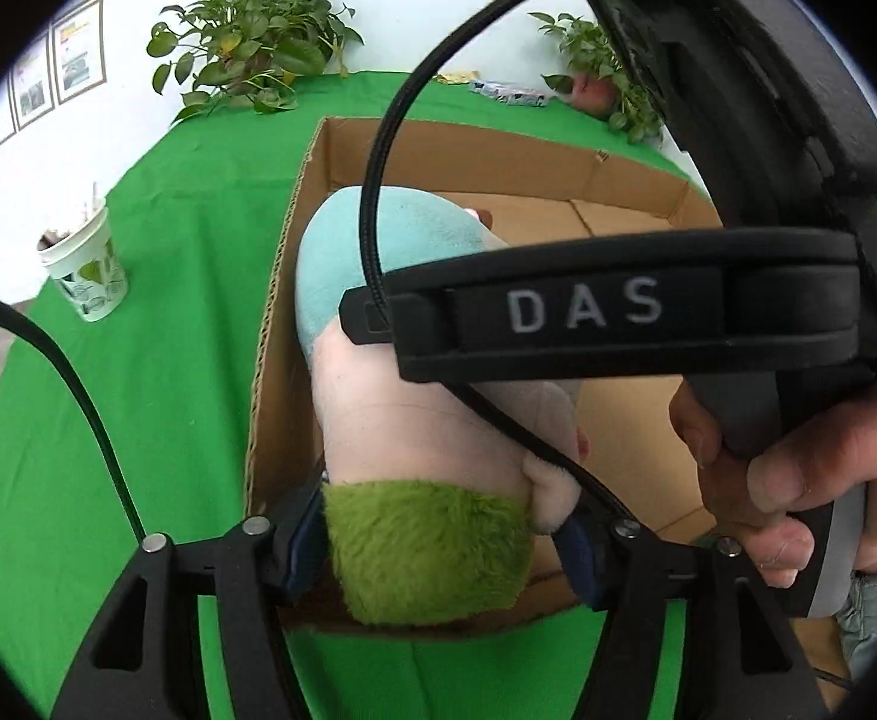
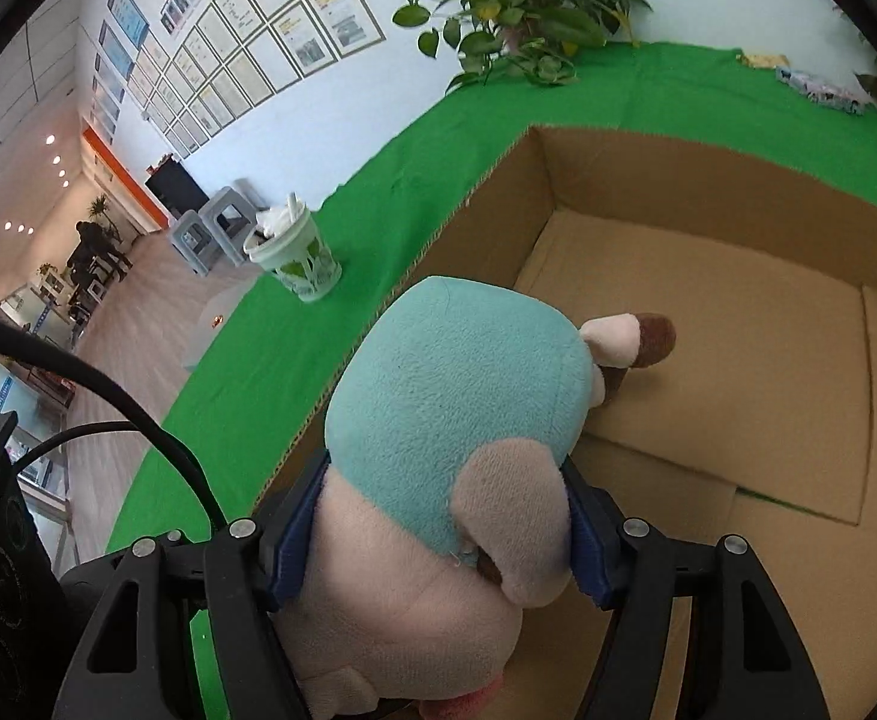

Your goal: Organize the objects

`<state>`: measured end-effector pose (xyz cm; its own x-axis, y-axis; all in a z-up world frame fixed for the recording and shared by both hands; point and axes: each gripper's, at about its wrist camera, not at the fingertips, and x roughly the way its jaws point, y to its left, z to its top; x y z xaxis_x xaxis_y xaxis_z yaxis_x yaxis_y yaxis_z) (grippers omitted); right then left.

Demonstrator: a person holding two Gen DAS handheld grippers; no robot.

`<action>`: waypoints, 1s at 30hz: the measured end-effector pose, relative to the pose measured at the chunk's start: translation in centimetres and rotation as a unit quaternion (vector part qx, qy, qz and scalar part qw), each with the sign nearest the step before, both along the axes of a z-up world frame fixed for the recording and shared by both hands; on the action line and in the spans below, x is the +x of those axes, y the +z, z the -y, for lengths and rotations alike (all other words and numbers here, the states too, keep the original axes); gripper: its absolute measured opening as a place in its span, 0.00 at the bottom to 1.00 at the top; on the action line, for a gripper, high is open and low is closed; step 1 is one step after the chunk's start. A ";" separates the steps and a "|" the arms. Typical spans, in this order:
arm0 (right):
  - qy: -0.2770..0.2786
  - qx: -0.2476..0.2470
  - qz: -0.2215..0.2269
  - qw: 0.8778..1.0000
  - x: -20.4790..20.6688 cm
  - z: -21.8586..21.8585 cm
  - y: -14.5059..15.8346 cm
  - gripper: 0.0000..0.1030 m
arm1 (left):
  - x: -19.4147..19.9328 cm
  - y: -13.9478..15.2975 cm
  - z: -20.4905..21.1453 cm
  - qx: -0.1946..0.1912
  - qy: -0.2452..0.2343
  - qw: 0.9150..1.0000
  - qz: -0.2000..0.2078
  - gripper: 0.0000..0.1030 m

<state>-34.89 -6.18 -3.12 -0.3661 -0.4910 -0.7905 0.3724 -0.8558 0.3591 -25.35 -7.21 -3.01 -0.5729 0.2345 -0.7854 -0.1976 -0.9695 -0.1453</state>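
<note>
A plush toy [image 1: 414,420] with a pink body, light blue shirt and green furry head hangs over the open cardboard box [image 1: 282,276]. My left gripper [image 1: 438,540] is shut on its green head. My right gripper [image 2: 444,534] is shut on its pink body [image 2: 402,576], the blue shirt and brown-tipped feet pointing into the box [image 2: 738,360]. In the left wrist view the right gripper's black body and the hand holding it [image 1: 810,468] fill the right side, above the toy.
A green cloth [image 1: 138,360] covers the table. A paper cup [image 1: 87,270] stands left of the box, also in the right wrist view [image 2: 294,258]. Potted plants [image 1: 252,42] and small packets [image 1: 507,93] lie at the far edge.
</note>
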 end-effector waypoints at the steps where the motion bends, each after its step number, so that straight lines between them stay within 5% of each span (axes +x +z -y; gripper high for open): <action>1: 0.004 0.005 -0.003 1.000 -0.1 0.5 0.0 0.65 | 0.9 0.2 -0.1 -0.002 -0.004 1.000 -0.001 0.64; 15: 0.018 0.053 0.009 0.998 0.9 2.3 -1.2 0.70 | 3.8 0.1 1.3 0.011 0.014 1.000 -0.009 0.61; 21: 0.005 0.032 0.003 0.999 2.6 1.5 -0.8 0.82 | 6.0 0.8 1.0 -0.002 0.017 0.999 -0.028 0.61; 24: -0.016 0.025 -0.018 0.999 3.3 0.3 1.1 0.86 | 7.4 1.7 1.0 -0.020 0.022 0.998 -0.056 0.61; 26: -0.041 0.022 -0.057 0.997 4.5 -1.1 3.6 1.00 | 8.6 2.6 1.4 -0.020 0.030 0.996 -0.080 0.64; 28: -0.062 0.026 -0.089 0.994 6.2 -2.8 6.3 0.99 | 10.4 3.8 1.8 -0.023 0.048 0.992 -0.113 0.77; 30: -0.083 0.018 -0.113 0.990 8.4 -4.8 8.8 0.99 | 12.3 5.0 2.1 -0.025 0.062 0.987 -0.147 0.78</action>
<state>-26.51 -1.36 5.65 -0.6086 -0.3820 -0.6955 0.2935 -0.9227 0.2500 -13.07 -9.35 1.94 -0.7993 0.1128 -0.5903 -0.1025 -0.9934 -0.0511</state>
